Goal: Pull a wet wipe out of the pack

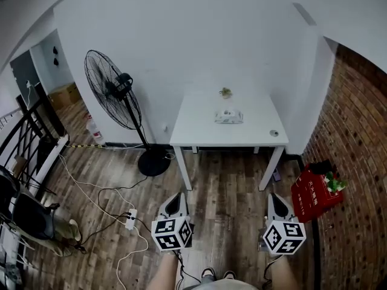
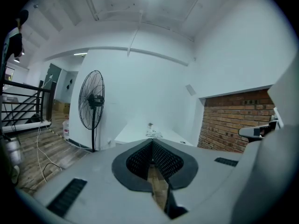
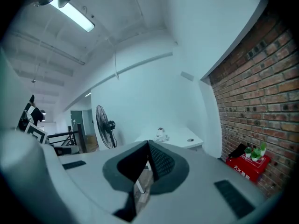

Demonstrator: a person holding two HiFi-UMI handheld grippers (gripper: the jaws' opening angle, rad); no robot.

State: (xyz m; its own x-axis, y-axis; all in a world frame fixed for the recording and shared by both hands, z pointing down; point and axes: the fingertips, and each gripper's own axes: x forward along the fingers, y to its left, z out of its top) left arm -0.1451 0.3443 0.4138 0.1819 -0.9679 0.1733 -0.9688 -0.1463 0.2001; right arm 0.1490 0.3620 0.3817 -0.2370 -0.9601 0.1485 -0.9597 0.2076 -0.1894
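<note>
**While the wet wipe pack (image 1: 228, 116) lies on the table (image 1: 199, 133), both grippers are closed and empty**

As I read the head view, the left gripper (image 1: 175, 205) and the right gripper (image 1: 277, 206) are held low over the wooden floor (image 1: 224, 189). They are side by side and well apart from the white table.

Left gripper view: the jaws meet at their tips with nothing between them. Only floor shows through the slit below the tips. Right gripper view: same reading, tips together, nothing held.

The pack lies flat near the middle of the tabletop. In both gripper views it shows small, beyond the jaw tips.

- A small green item (image 1: 225, 92) sits beyond the pack, nearer the wall. I cannot tell what it is.
- A small round object (image 1: 274, 133) lies near the table's right front corner.
- A black pedestal fan (image 1: 115, 92) stands left of the table.
- A red crate (image 1: 309, 198) holding something green sits against the brick wall (image 1: 357, 132) on the right.
- A white power strip (image 1: 130, 219) lies on the floor left of the left gripper, with cables trailing from it.
</note>
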